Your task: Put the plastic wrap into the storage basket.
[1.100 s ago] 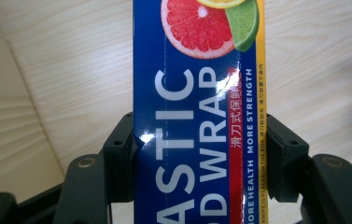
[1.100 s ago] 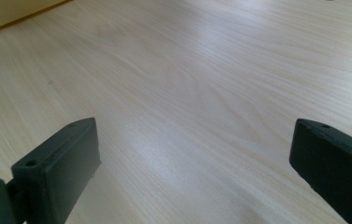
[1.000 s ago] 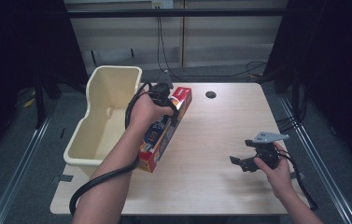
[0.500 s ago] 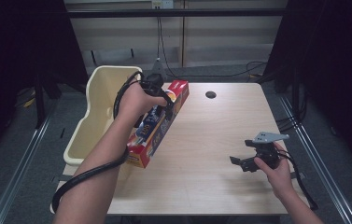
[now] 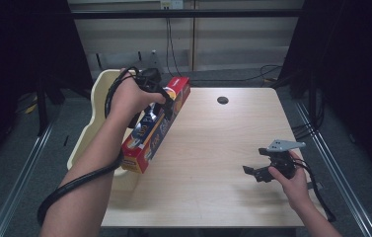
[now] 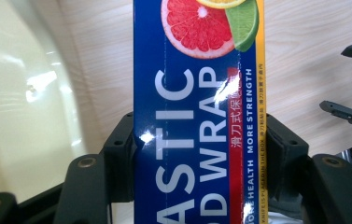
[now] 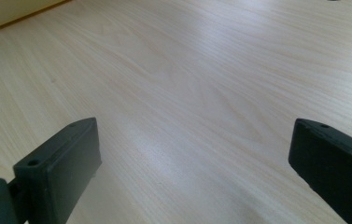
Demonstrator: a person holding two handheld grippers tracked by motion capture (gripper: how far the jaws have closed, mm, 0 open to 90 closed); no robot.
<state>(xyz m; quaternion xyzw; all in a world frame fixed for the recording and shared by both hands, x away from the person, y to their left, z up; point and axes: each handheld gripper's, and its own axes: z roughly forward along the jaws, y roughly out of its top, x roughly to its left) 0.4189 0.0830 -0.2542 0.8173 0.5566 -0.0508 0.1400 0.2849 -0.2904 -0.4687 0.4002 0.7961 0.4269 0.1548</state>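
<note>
A long blue and red plastic wrap box (image 5: pixel 155 126) hangs tilted above the table's left edge, its near end lower. My left gripper (image 5: pixel 160 98) is shut on its upper part. In the left gripper view the box (image 6: pixel 197 121) fills the space between the two black jaws, which press on both its sides. My right gripper (image 5: pixel 253 172) rests low over the table at the front right, jaws wide apart. In the right gripper view nothing lies between its fingers (image 7: pixel 61 168), only bare wood.
A cream plastic bin (image 5: pixel 94 128) stands against the table's left side, partly under the box and my left arm. The light wooden table (image 5: pixel 213 148) has a round cable hole (image 5: pixel 222 100) near its far edge. Dark curtains flank the table.
My left gripper has lifted the box higher and carried it left, toward the bin. The right gripper has stayed where it was.
</note>
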